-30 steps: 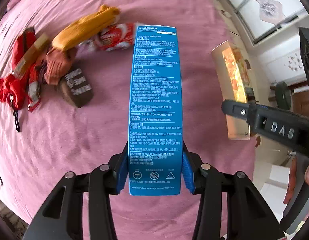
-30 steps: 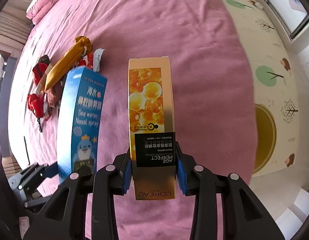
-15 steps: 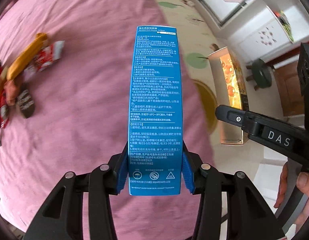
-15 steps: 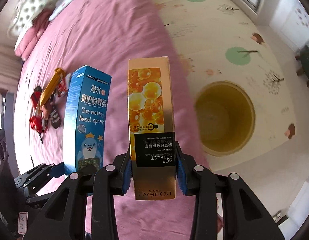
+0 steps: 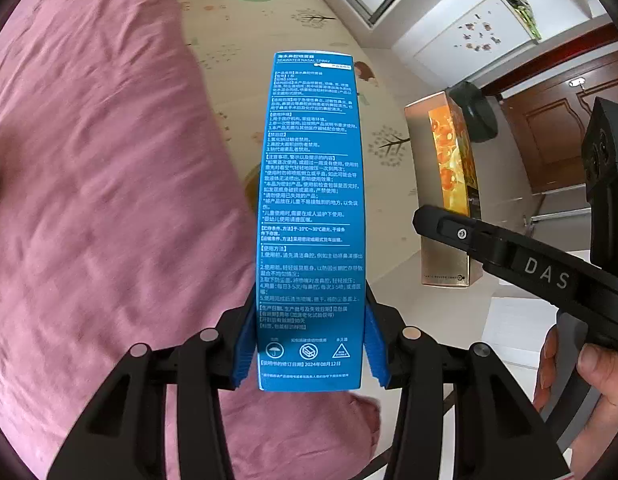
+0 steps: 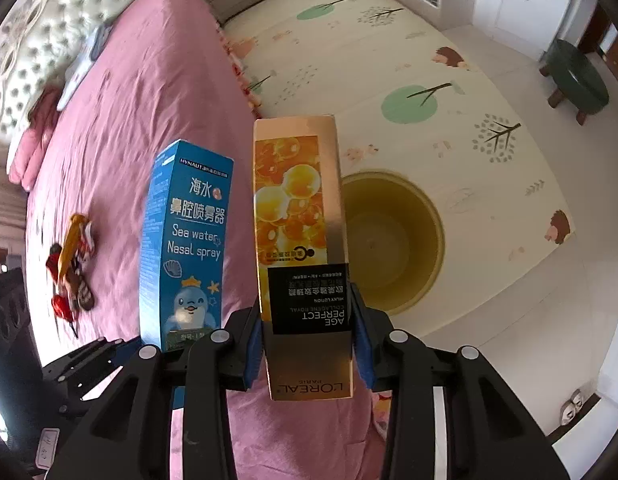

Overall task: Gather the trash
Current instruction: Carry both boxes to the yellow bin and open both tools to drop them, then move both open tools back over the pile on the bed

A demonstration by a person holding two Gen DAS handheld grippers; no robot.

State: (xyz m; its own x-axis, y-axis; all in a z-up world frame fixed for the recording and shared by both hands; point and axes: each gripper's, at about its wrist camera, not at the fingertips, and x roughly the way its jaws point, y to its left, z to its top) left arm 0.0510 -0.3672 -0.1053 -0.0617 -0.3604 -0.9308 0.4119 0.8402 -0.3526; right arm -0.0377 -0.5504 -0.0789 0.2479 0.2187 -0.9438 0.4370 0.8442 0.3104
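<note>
Gold carton — L'Oréal Age Perfect box (image 6: 305, 248) — clamped low down between the blue pads of the right gripper (image 6: 307, 344), long axis upright along the fingers. Blue sea-water nasal spray box (image 5: 311, 216) pinched the same way in the left gripper (image 5: 309, 344), also upright, top end pointing forward. Both boxes side by side, apart, not touching.

Key relation: yellow-green waste bin (image 6: 433, 236) on the play mat (image 6: 489, 92), open mouth up, just right of and below the gold carton in the right wrist view. Partly hidden behind the carton. Right gripper clearly nearer to the bin; left one on the far side from it, over the edge of the pink bedspread (image 5: 109, 200).

Probable next: right carton over the rim first, then release — left to follow across. Risk: tall box catching the rim if released off-centre.

More wrappers (image 6: 71, 264) on the bed, well apart, not yet collected.
</note>
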